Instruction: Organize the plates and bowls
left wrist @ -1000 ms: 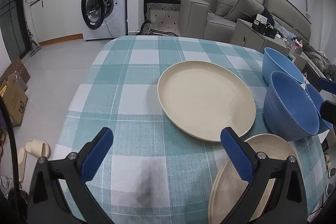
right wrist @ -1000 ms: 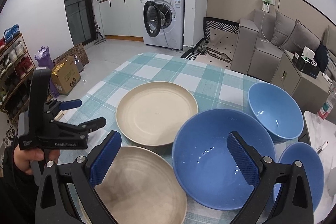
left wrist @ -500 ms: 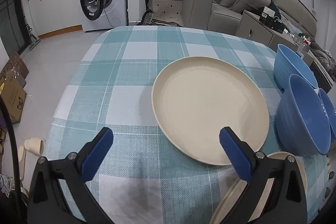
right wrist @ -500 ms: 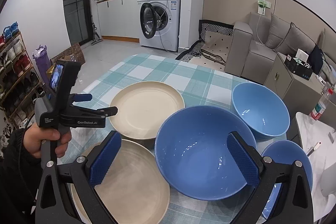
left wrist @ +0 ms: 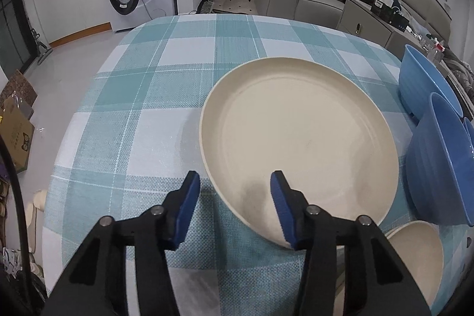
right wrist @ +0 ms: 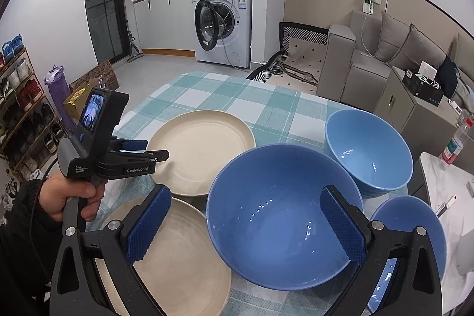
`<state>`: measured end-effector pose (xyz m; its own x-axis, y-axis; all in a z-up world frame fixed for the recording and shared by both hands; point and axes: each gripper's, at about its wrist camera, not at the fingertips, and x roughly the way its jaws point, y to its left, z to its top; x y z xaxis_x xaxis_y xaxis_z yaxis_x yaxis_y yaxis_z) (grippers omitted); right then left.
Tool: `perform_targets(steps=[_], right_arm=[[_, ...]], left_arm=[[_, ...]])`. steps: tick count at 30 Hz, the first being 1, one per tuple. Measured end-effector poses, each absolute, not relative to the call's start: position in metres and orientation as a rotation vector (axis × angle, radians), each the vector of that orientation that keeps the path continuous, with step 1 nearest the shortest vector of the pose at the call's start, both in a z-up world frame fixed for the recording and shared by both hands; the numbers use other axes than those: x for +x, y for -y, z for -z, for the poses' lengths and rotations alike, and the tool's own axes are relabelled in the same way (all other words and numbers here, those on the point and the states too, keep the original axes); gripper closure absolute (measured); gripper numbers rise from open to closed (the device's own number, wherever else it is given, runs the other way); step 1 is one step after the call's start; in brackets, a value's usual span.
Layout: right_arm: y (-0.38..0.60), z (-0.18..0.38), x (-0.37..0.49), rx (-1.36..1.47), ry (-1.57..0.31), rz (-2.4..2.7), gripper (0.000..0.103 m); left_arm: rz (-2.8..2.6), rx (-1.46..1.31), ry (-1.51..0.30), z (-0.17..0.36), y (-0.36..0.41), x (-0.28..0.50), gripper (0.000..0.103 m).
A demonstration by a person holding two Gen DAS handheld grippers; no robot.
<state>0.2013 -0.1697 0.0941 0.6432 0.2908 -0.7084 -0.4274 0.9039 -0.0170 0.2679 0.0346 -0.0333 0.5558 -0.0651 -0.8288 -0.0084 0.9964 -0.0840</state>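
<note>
Two cream plates and three blue bowls lie on a checked tablecloth (left wrist: 148, 108). My left gripper (left wrist: 235, 191) sits at the near rim of the far cream plate (left wrist: 299, 138). One finger is outside on the cloth and the other is over the plate's inside. Its jaws are closing with the rim between them, and the pads stand apart from it. In the right wrist view the left gripper (right wrist: 155, 148) reaches the far plate (right wrist: 201, 156) from the left. My right gripper (right wrist: 245, 194) hangs open above the large blue bowl (right wrist: 281, 221), holding nothing.
A near cream plate (right wrist: 177, 256) lies under my right gripper's left finger. A second blue bowl (right wrist: 367, 150) and a smaller one (right wrist: 414, 227) sit to the right. A person's hand (right wrist: 68, 197) holds the left gripper. A washing machine (right wrist: 225, 25) and a sofa (right wrist: 370, 55) stand beyond the table.
My left gripper has moved forward and down to the far plate, and its jaws have narrowed around the near rim. The right gripper stays open over the large bowl.
</note>
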Motion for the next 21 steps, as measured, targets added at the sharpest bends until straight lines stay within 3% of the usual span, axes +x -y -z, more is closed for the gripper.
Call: perform_targets(steps=[5,21], right_arm=[[0.165,-0.091,0.205,-0.193,-0.776,-0.418,0.001],[0.131,-0.079,0.213,-0.201,-0.787,-0.479,0.001]], left_arm=[[0.023,-0.085,-0.987,0.036,-0.038,0.266,0.069],[-0.008,-0.073,-0.980,0.037,-0.059,0.244,0.070]])
